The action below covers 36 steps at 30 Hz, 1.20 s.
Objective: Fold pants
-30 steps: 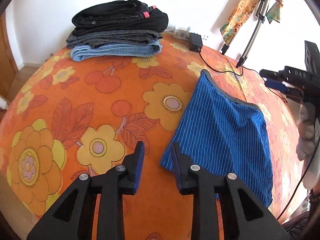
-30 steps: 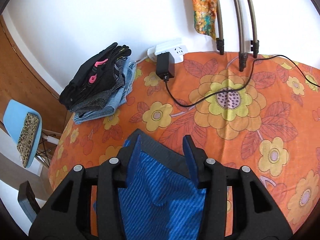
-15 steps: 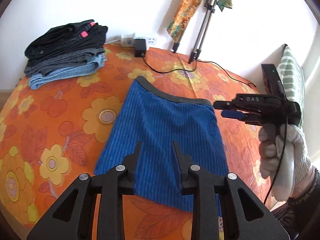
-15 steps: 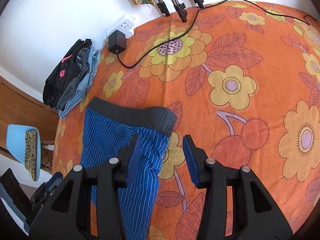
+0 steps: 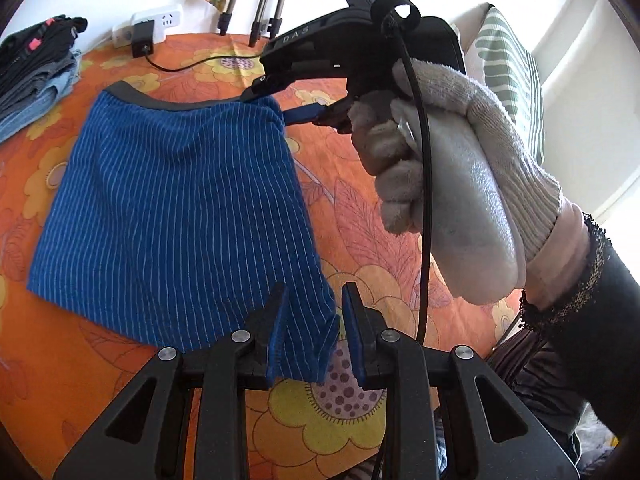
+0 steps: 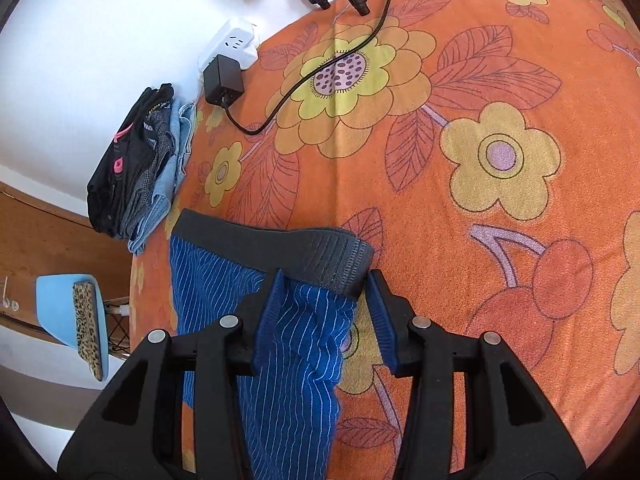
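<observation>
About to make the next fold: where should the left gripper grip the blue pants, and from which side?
Grip the pants at the near right hem corner, coming in from the right edge. That corner already sits between the open left gripper fingers, and the right gripper straddles the waistband corner on the same edge, so both ends would likely lift together.

**Bright daylight, heavy fisheye warp**

Both views are bright and sharp, with no motion blur. In the left wrist view the window side (image 5: 592, 80) blows out to white glare. The white wall (image 6: 100, 40) is evenly lit. Shadows are soft on the orange floral cloth (image 6: 480, 208). Strong barrel distortion bends the edges; the corners are vignetted black.
</observation>
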{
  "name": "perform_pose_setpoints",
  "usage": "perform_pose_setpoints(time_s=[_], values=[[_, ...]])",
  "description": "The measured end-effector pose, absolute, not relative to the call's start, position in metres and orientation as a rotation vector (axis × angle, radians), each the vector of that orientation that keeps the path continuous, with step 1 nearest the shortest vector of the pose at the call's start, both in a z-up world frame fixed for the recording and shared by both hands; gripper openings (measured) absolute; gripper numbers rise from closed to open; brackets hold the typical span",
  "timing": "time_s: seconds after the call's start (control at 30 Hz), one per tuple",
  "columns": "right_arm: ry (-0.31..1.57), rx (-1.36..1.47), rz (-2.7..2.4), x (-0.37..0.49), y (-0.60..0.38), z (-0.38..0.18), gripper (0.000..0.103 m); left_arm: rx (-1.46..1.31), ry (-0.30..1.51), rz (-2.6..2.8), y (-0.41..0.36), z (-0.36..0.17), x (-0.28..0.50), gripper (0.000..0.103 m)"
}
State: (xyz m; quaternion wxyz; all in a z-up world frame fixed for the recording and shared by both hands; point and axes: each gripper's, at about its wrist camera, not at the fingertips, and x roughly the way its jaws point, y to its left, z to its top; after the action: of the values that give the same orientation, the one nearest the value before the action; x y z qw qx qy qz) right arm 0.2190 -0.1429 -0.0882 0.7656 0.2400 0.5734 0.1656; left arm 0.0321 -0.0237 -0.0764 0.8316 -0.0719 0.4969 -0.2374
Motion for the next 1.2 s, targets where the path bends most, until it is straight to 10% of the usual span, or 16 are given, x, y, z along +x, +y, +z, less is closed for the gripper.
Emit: perform_pose_setpoints(time_s=[0.27, 0.47, 0.6, 1.2], values=[[1.174, 0.430, 0.388, 0.227, -0.137, -0.077, 0.017, -0.113, 1.084, -0.523, -0.036, -0.088, 0.031, 0.025], [1.168, 0.352, 0.363, 0.230, -0.134, -0.078, 0.018, -0.103, 1.069, -0.517, -0.036, -0.083, 0.029, 0.025], [1.113, 0.288, 0.300, 0.225, -0.145, -0.065, 0.037, -0.116, 1.034, -0.482, -0.022, -0.072, 0.028, 0.025], [0.989, 0.170, 0.351, 0.115, -0.156, -0.001, 0.037, -0.187, 0.964, -0.139, 0.106, -0.048, 0.092, 0.025]])
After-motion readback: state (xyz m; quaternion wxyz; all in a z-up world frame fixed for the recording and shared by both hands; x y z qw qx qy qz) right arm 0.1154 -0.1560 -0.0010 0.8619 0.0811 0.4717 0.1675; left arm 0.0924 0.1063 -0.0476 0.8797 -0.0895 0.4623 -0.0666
